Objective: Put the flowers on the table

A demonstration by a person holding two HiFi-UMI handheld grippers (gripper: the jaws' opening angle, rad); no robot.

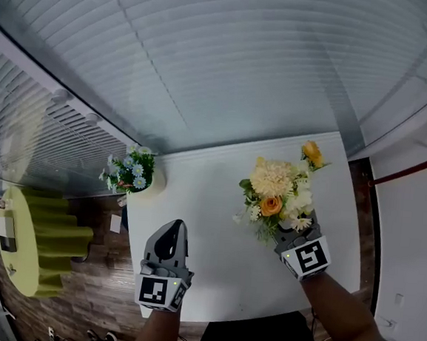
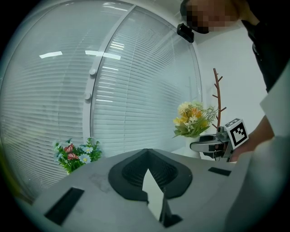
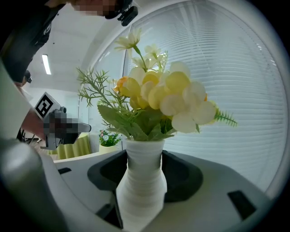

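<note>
Head view: the right gripper (image 1: 291,238) holds the yellow-and-orange bouquet in a white ribbed vase (image 1: 274,197) over the white table (image 1: 210,203); whether the base touches is unclear.
Left gripper view: the left gripper (image 2: 152,183) is closed and empty.
Right gripper view: the jaws clamp the upright vase. Lower it level and let go only once it is seated.

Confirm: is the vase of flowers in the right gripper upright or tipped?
Upright. In the left gripper view the flowers rise straight above the right gripper; its own view shows the white vase clamped between the jaws.
</note>
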